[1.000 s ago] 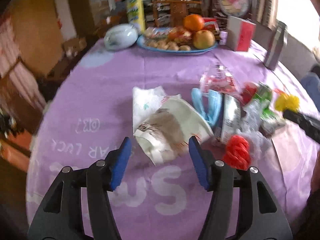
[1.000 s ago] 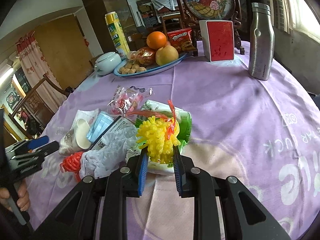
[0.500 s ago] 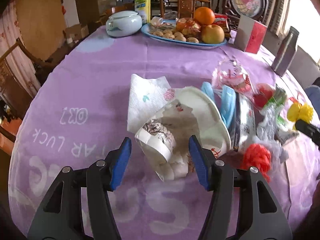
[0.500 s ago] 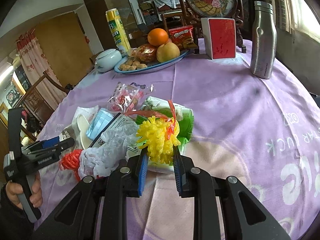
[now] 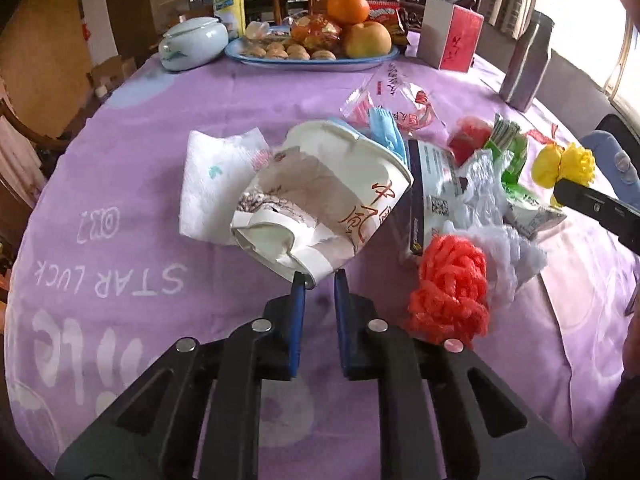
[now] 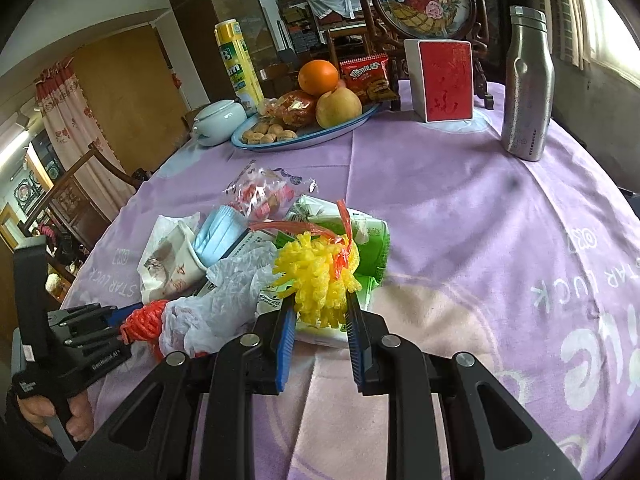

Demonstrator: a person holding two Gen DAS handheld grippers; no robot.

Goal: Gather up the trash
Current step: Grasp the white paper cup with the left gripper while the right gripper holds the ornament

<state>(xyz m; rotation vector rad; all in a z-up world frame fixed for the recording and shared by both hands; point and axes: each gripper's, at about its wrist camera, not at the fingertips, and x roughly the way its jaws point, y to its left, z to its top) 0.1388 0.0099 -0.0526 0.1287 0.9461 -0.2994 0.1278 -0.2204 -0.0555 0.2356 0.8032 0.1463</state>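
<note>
Left gripper (image 5: pixel 319 276) closing narrow on base rim of crushed paper cup (image 5: pixel 320 204), near tablecloth (image 5: pixel 132 128) front edge; cup mouth points away. Right gripper (image 6: pixel 320 304) clamps yellow mesh bundle (image 6: pixel 316 272), farther right.

cup (image 5: pixel 320 200) on napkin (image 5: pixel 212 184), plate (image 5: pixel 312 62) behind

Round table (image 6: pixel 460 208) under purple cloth, white lettering. Dark wood cabinet (image 6: pixel 216 20) at back, brown door (image 6: pixel 120 92) left of it. Floral curtain (image 6: pixel 68 128) and wooden chair (image 6: pixel 76 196) at left. Daylight from window (image 6: pixel 600 32) at right. White ceiling.
</note>
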